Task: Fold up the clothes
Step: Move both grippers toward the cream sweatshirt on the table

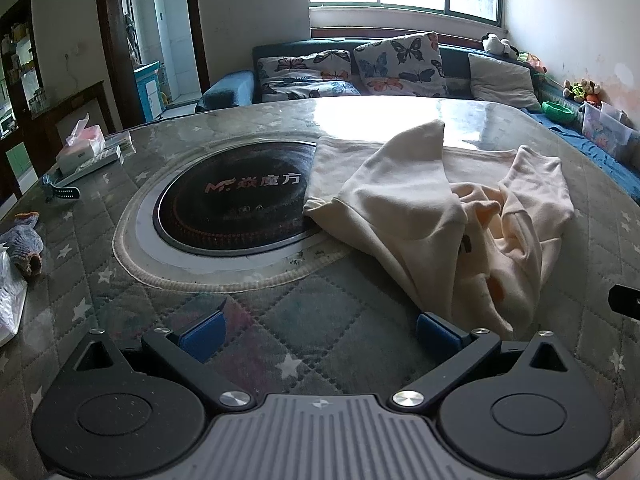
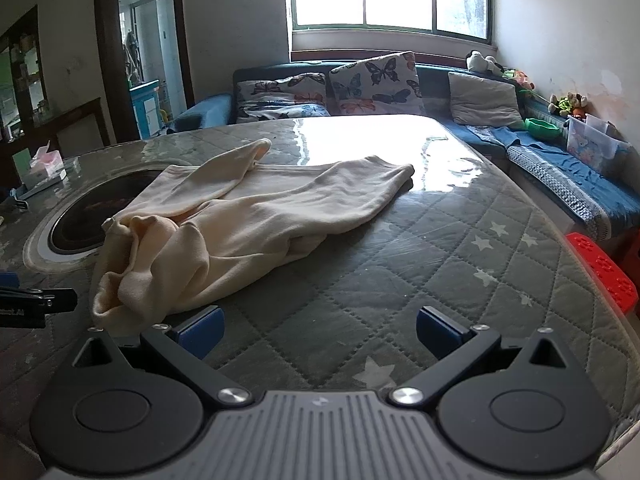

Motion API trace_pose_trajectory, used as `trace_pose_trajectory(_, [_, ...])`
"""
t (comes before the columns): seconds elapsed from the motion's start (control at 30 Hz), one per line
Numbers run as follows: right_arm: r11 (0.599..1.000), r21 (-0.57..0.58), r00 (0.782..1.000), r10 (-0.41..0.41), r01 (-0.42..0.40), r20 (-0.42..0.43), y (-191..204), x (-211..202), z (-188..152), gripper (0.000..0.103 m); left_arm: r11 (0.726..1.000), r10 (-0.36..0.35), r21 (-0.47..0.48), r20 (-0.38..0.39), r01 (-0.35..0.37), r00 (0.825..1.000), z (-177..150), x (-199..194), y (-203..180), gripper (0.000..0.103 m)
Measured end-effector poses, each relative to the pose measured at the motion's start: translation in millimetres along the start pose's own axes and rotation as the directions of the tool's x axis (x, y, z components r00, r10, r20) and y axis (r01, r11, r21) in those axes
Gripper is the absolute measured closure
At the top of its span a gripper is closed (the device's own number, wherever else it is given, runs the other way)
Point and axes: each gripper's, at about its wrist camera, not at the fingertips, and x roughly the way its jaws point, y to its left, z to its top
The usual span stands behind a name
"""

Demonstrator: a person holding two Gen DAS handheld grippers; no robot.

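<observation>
Cream garment (image 1: pixel 436 204), unfolded and rumpled, lies on the desk (image 1: pixel 320 320), which we see covered by a quilted, star-patterned cloth under clear film. From the left hand-held gripper (image 1: pixel 320 328) the garment sits ahead and to the right, its nearest bunched end just beside the right blue fingertip (image 1: pixel 434 332); whether they touch we cannot tell. From the right hand-held gripper (image 2: pixel 320 330) the garment (image 2: pixel 240 216) sits ahead and to the left, one bunched end near the left blue fingertip (image 2: pixel 200 330). We note both hand-held grippers with fingers spread wide and nothing between them, only bare quilted cloth. The garment's far edge overlaps a round black cooktop (image 1: pixel 232 204) set into the desk, ahead of the left hand-held gripper. Further left of that gripper lie a tissue box (image 1: pixel 82 146) and a knitted glove (image 1: pixel 22 244). Beyond the desk stands a sofa with butterfly cushions (image 2: pixel 376 84).
</observation>
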Motion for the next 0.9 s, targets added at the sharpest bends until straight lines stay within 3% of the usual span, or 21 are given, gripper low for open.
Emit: trace_pose_trajectory(0.9, [0.997, -0.061, 0.999, 0.037, -0.038, -0.022, 21.3, 4.3, -0.1, 0.0, 0.996, -0.008, 0.092, -0.041, 0.012, 0.999, -3.4, -1.3, -21.2, 0.0])
